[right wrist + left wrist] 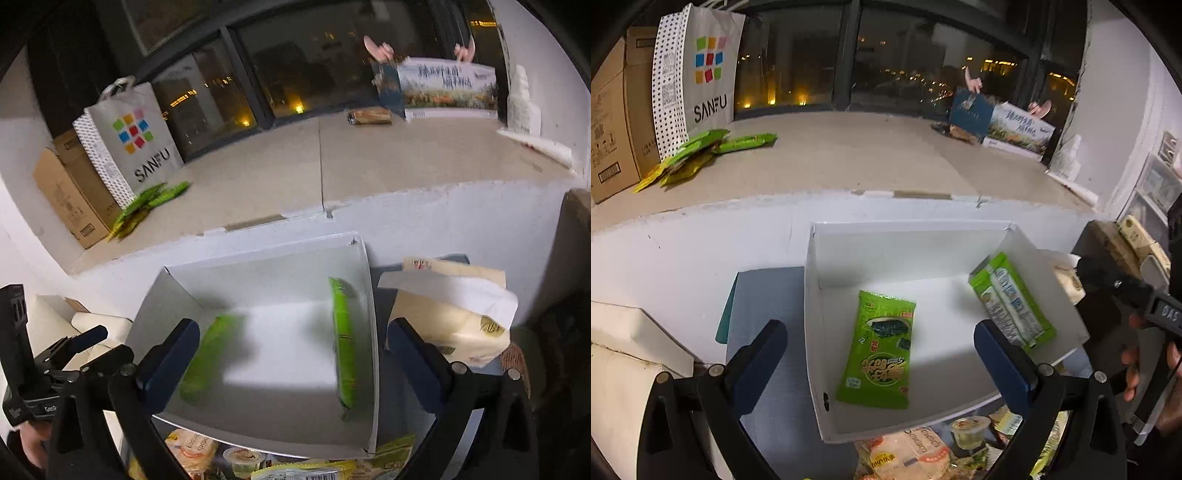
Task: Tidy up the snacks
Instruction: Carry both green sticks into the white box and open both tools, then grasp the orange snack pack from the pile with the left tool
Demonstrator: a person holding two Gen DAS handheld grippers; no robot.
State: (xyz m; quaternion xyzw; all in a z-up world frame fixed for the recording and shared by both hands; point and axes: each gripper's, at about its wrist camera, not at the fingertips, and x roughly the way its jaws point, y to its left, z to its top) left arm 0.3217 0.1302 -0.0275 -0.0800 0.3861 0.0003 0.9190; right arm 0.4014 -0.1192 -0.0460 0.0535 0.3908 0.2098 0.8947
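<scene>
Two wrist fisheyes, both looking down over one box.
Each is facing forward-down from close above the open white cardboard box [923, 258] [266, 266]; both are sharing it and the dark night window [886, 55] [258, 74] beyond.

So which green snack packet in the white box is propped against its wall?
The striped green packet, leaning on the white box's right wall; the seaweed packet lies flat.

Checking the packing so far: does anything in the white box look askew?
Yes. The long green packet leans tilted against the white box's right wall, while the seaweed snack packet lies flat on its floor.
</scene>
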